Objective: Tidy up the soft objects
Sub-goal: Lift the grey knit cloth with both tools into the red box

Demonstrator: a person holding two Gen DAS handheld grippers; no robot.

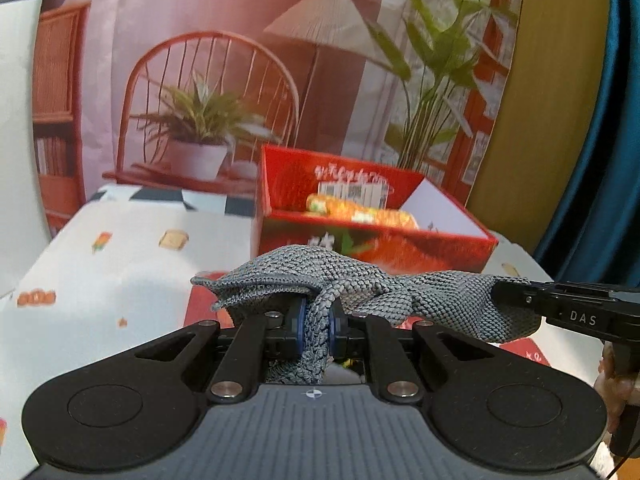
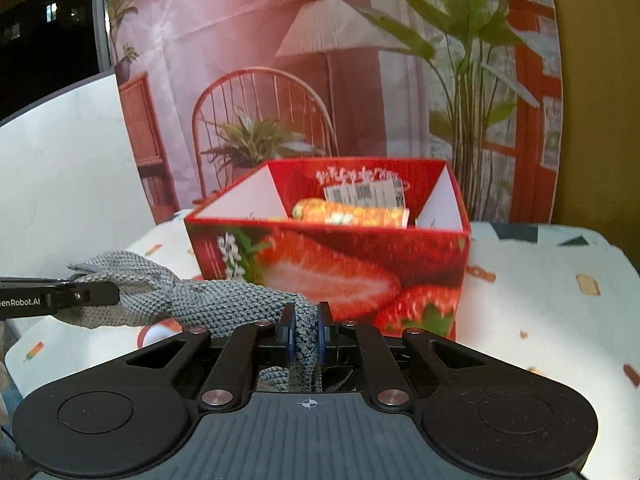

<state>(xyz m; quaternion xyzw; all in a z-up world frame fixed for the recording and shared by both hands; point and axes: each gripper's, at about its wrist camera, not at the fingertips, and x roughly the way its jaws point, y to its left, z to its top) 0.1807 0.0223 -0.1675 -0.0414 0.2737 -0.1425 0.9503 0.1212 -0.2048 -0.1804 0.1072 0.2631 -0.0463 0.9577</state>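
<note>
Behind the tabletop (image 1: 120,264), with its white cloth of small food prints, hangs a printed backdrop (image 1: 224,80) of a chair, lamp and plants. On the cloth stands an open red strawberry box (image 2: 328,272) holding orange-yellow packets (image 2: 352,214). In front of it a grey knitted cloth (image 1: 360,284) hangs stretched in the air between the two tools: the left hand-held gripper (image 1: 319,322) is clamped on one end, the right hand-held gripper (image 2: 307,330) pinches the other.
</note>
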